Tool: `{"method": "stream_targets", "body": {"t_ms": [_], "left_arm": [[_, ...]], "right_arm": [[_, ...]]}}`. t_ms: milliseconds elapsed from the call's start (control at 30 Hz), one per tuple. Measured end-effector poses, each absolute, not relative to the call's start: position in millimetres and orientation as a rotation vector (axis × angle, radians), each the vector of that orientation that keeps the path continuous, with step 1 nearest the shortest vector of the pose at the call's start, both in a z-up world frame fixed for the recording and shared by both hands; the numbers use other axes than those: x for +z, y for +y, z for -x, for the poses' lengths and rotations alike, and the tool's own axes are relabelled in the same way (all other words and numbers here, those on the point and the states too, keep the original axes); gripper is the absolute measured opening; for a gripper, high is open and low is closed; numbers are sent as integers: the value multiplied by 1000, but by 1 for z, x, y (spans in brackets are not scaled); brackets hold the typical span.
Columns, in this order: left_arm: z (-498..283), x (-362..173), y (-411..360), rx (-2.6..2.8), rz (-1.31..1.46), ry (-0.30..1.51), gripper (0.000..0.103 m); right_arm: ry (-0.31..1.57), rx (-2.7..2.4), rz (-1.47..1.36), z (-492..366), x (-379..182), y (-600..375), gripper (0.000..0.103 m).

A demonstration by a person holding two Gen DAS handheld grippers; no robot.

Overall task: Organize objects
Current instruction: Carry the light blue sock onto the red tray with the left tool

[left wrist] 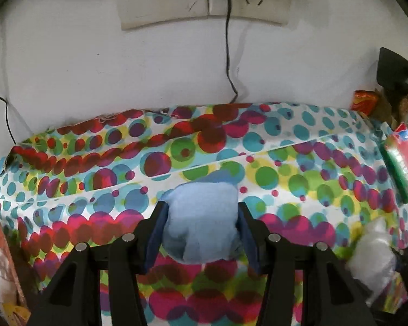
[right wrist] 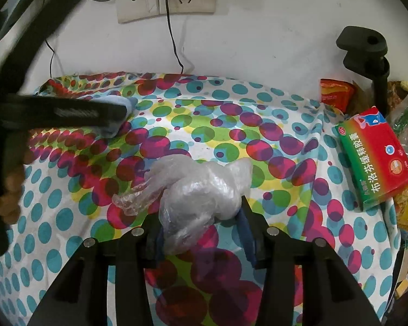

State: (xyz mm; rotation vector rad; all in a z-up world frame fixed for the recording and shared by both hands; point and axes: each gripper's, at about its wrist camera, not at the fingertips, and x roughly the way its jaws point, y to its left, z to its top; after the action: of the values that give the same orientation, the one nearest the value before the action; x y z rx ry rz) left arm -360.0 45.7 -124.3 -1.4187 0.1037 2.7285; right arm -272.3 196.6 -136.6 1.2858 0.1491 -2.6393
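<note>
While the left gripper (left wrist: 201, 233) clenches a blue cloth (left wrist: 204, 217) over the dotted worktop (left wrist: 299, 168), the right gripper (right wrist: 201, 233) grasps a crumpled plastic bag (right wrist: 198, 187). Farther off, the medicine box (right wrist: 375, 157) and snack packets (right wrist: 336, 92) lie unsorted, so most organizing seems left.

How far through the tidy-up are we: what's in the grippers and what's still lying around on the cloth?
Nothing looks put away yet. In hand: the left gripper is shut on the blue cloth, and the right gripper is closed on the crumpled clear plastic bag. Left: the red-and-green medicine box and snack packets at the right edge of the spotted tablecloth.
</note>
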Motion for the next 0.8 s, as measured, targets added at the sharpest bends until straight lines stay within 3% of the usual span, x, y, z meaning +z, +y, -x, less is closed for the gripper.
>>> {"method": "stream_targets", "body": {"t_ms": [133, 333, 800], "left_arm": [[352, -127, 51, 2765, 1358, 190, 51], [343, -118, 58, 2772, 1337, 250, 40], [288, -98, 76, 2709, 1275, 318, 40]], "right_arm": [[152, -2639, -1285, 273, -137, 196, 45], [157, -2642, -1286, 274, -137, 195, 45], [167, -2647, -1289, 277, -136, 193, 45]]}}
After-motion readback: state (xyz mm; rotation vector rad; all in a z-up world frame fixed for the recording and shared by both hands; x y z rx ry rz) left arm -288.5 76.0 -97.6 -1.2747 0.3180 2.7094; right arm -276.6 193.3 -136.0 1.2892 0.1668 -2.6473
